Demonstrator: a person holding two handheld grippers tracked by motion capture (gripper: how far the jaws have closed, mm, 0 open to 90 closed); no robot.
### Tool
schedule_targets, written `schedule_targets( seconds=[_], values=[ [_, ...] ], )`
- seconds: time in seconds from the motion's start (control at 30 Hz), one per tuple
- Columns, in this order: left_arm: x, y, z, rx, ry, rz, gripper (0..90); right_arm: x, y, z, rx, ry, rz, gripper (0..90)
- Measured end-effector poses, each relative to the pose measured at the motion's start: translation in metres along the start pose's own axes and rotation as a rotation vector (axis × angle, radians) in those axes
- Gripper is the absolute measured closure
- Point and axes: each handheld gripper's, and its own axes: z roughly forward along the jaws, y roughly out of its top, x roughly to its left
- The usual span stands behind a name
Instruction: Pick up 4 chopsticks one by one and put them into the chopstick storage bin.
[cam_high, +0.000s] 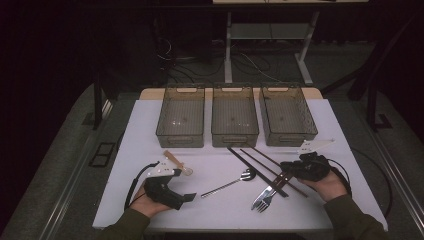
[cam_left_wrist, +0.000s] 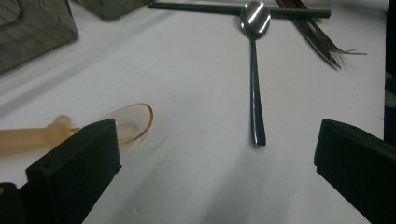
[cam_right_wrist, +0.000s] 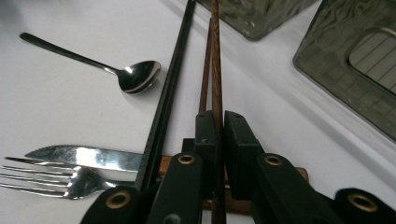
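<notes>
brown chopstick (cam_right_wrist: 215, 60): thin wooden stick, light and stiff, likely smooth and apt to roll or pivot; lies on the white table (cam_high: 150, 125) in front of the bins, beside a black chopstick (cam_right_wrist: 169, 93).
right gripper (cam_right_wrist: 219, 123): jaws pressed together, pinching the brown chopstick near one end.
hold advice: an end grip probably lets the far tip swing; nearer the middle would balance better.
left gripper (cam_left_wrist: 210, 154): jaws spread wide, nothing between them, low over the table near the amber spoon (cam_left_wrist: 128, 122).
nearby: steel spoon (cam_right_wrist: 135, 77), fork (cam_right_wrist: 60, 181), knife (cam_right_wrist: 86, 156).
</notes>
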Motion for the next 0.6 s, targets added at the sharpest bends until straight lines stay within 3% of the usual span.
schedule_targets(
  seconds=[0.23, 0.6],
  values=[
    [-0.001, 0.0, 0.0, -0.001, 0.011, 0.023, 0.0, 0.003, 0.005, -0.005, -0.038, 0.018, 0.002, 84.1],
    [0.0, 0.0, -0.001, 0.003, 0.019, 0.001, 0.0, 0.008, 0.02, -0.002, -0.082, 0.028, 0.021, 84.1]
  ],
)
